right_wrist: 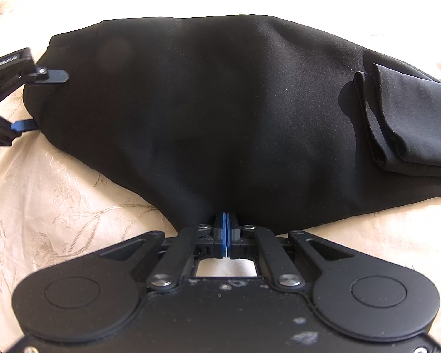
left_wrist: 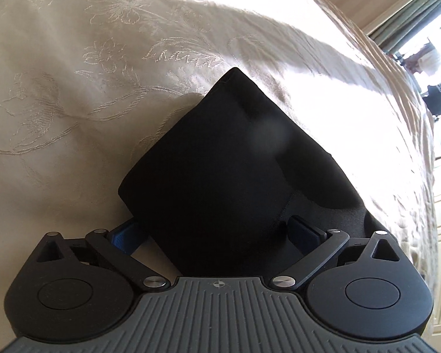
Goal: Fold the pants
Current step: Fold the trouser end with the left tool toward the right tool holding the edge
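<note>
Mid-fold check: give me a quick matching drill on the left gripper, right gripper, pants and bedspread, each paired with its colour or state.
Things:
1. left gripper
2. right gripper
3. pants
4. bedspread

States:
A. cream, with embroidered flowers
B. jaws wide open, astride one end of the cloth
C. black, lying folded over
D. jaws shut at the cloth's near edge

Pairs: 1-B, 2-D, 3-C, 4-A

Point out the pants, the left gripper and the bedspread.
pants (right_wrist: 220, 103), right wrist view, middle of the black fabric.
left gripper (right_wrist: 41, 100), right wrist view, midway between its spread fingertips at the pants' edge.
bedspread (left_wrist: 103, 58), left wrist view, bare embroidered cream cloth.
</note>
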A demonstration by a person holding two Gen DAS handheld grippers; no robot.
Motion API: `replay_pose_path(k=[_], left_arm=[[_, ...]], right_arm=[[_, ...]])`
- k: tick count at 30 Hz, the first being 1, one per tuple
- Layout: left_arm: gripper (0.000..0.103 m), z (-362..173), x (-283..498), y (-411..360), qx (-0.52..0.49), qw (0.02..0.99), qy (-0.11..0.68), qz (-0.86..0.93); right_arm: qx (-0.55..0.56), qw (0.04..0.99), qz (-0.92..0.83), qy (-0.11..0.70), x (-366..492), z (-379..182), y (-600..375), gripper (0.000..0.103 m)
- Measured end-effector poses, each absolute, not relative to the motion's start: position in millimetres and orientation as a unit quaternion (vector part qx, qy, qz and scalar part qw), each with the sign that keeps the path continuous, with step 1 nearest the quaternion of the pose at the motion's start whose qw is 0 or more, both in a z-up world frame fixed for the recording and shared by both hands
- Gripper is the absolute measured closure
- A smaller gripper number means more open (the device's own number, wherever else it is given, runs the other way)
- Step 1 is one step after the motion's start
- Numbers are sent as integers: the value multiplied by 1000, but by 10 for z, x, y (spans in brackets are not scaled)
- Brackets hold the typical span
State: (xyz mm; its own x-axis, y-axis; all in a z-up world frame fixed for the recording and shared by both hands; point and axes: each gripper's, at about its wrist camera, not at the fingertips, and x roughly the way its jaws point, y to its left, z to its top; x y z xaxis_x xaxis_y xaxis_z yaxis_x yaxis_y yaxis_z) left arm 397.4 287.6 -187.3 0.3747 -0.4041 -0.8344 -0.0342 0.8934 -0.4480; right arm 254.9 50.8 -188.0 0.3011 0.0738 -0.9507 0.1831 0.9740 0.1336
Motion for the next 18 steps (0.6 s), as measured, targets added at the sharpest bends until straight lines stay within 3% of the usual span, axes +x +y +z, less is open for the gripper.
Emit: replay_pose_path(k=[8, 18], left_arm=[[1, -1917, 3415, 3098, -262, 808, 514, -119], [1, -1897, 3940, 2957, -215, 826, 502, -138]], right_arm=[[115, 797, -32, 592, 2574, -1894, 489, 100], [111, 796, -19, 595, 2600, -1896, 450, 100]])
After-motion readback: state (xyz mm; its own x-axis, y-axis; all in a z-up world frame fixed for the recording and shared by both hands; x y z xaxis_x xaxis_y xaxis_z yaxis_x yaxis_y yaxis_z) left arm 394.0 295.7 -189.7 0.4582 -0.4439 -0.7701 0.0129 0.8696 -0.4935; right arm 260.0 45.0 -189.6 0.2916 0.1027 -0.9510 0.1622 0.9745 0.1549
